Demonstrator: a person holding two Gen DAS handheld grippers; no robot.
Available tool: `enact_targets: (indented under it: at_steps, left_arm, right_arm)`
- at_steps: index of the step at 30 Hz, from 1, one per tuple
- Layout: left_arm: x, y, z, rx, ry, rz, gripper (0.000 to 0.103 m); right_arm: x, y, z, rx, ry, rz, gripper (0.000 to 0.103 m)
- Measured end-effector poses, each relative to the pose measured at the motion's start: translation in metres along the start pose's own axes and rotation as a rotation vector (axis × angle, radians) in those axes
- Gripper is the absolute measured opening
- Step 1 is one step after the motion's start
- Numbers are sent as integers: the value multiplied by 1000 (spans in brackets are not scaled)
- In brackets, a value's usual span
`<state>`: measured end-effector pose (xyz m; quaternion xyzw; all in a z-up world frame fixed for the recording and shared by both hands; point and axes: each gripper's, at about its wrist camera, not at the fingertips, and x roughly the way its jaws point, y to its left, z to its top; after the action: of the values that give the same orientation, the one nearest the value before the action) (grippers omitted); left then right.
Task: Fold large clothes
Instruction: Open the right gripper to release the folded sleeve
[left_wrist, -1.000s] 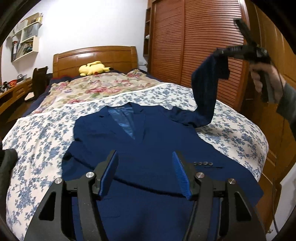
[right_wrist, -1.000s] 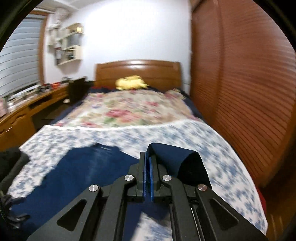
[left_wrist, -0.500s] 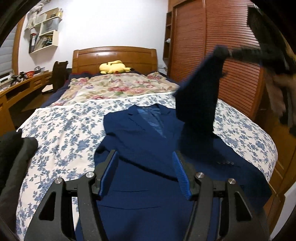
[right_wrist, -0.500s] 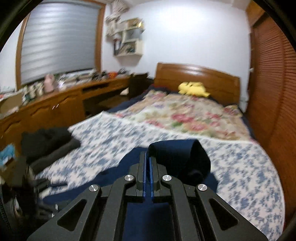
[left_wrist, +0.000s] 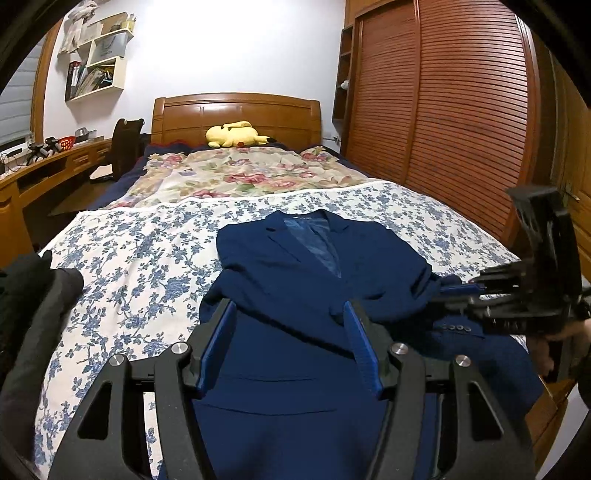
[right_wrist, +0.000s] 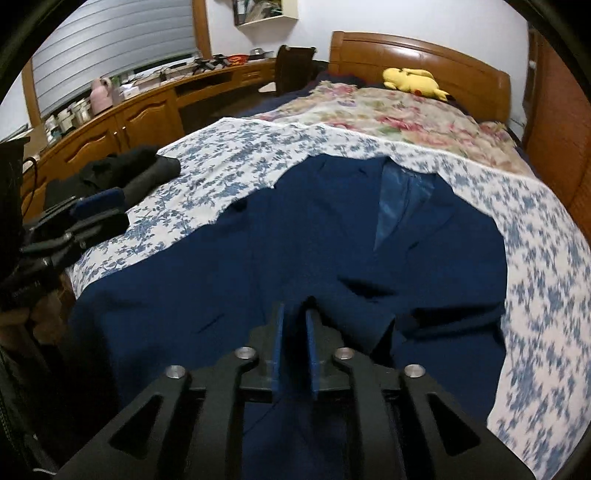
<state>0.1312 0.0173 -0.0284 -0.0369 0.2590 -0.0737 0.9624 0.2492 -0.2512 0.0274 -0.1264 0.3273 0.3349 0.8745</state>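
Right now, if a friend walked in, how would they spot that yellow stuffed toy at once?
Start at the big wooden bed with its curved brown headboard against the white wall. Just below that headboard, past the pink-flowered coverlet, lies the yellow plush toy on its side. It is the only bright yellow thing; the navy blue suit jacket lies at the near end of the bed, on the blue-flowered sheet.

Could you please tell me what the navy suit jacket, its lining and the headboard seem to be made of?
Navy suit jacket: a matte woven suiting, perhaps wool or a blend; it shows no sheen and soft creases.
Lining: a smooth, satin-like fabric, lighter blue with shiny streaks.
Headboard: wood with a glossy varnish, shown by panel grooves and bright highlights; solid or veneer cannot be told.
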Motion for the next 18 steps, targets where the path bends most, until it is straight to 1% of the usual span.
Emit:
enact_targets:
  at_steps: [1,2,4,5,8,11,15,18]
  left_arm:
    - [0,-1,0,4,1,-2,61]
    - [1,-3,0,8,0,-4,61]
    - [0,-5,-1,15,2,-4,61]
    - [1,-6,0,19,4,-4,61]
    - [2,-9,0,24,5,-6,61]
    - [2,-10,0,27,3,-8,61]
    - [2,-11,-1,27,2,-9,61]
    - [2,-12,0,29,3,-8,61]
  right_arm:
    - [-1,-2,-1,12,-6,-1,41]
    - [-9,1,-3,23,-11,-1,44]
    - [-12,2,-9,32,-15,-6,46]
    - [-34,3,-21,35,-16,-10,46]
    - [-51,3,-31,42,-15,-12,48]
    - [-59,5,-31,53,-18,-23,49]
    - [-70,5,-32,63,-46,-38,53]
    - [-63,1,-35,66,-46,-62,54]
